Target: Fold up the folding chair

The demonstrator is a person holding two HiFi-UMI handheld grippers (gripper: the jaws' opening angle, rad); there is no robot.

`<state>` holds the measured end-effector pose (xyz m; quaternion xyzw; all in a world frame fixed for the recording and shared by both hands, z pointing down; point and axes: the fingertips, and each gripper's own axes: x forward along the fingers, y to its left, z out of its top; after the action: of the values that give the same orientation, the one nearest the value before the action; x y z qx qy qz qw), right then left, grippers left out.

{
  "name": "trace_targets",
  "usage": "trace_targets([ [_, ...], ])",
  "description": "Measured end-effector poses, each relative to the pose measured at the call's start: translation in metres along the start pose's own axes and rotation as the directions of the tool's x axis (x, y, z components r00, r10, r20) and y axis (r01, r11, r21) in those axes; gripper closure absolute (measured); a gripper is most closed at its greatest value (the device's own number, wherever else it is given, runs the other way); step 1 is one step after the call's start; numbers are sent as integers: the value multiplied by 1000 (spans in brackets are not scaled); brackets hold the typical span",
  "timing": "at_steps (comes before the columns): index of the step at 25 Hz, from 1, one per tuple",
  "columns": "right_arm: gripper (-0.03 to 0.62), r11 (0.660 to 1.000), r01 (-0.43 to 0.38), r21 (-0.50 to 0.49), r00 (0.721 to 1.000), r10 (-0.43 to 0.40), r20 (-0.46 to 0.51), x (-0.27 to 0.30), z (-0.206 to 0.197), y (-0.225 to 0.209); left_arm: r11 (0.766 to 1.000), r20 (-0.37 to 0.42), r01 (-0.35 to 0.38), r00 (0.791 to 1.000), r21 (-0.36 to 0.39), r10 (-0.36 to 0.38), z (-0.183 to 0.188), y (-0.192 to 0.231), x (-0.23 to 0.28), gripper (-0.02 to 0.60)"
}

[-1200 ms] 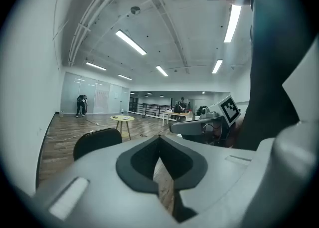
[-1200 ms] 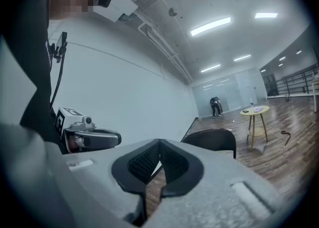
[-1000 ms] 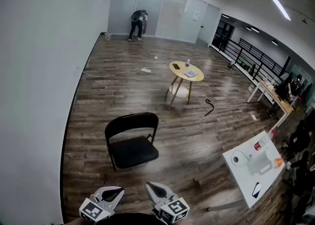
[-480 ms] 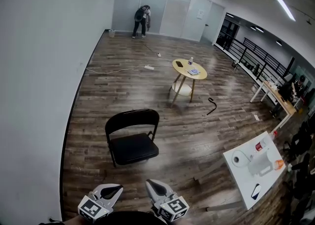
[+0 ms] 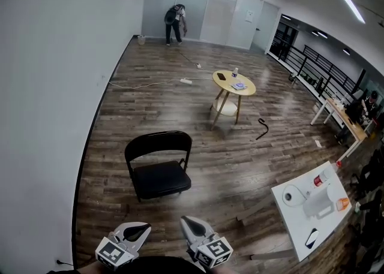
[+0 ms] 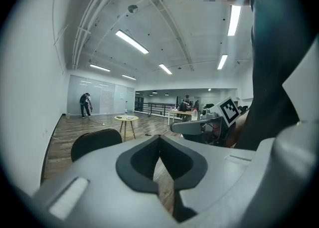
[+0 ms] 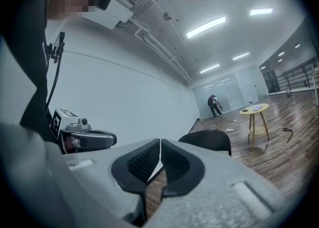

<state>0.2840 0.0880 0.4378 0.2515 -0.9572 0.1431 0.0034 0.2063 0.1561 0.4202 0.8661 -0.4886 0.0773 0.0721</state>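
Observation:
A black folding chair [image 5: 159, 168] stands unfolded on the wood floor, its seat facing me. The chair's backrest [image 6: 94, 142] shows in the left gripper view and again in the right gripper view as a dark curve [image 7: 212, 139]. My left gripper [image 5: 144, 227] and right gripper [image 5: 186, 222] hang side by side at the bottom of the head view, short of the chair and apart from it. Both are shut with nothing between the jaws. The left gripper [image 6: 159, 139] and the right gripper [image 7: 160, 142] show their pads pressed together.
A round yellow side table [image 5: 234, 87] with small items stands beyond the chair. A white table [image 5: 300, 204] with a paper roll and bottles is at the right. A black cane [image 5: 261, 128] and a power strip cable [image 5: 186, 80] lie on the floor. A person [image 5: 174, 24] stands far back.
The view has shifted slightly: the chair and the yellow table sit a little lower and nearer in the head view. Both grippers stay shut at the bottom.

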Motion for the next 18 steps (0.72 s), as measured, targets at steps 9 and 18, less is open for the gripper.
trace_targets([
  [9, 589, 998, -59, 2, 997, 59, -43, -15, -13, -24, 997, -2, -81, 997, -8, 81, -7, -16, 19, 580],
  [18, 589, 997, -83, -11, 994, 82, -73, 2, -11, -29, 989, 3, -136, 991, -49, 136, -3, 8, 17, 580],
])
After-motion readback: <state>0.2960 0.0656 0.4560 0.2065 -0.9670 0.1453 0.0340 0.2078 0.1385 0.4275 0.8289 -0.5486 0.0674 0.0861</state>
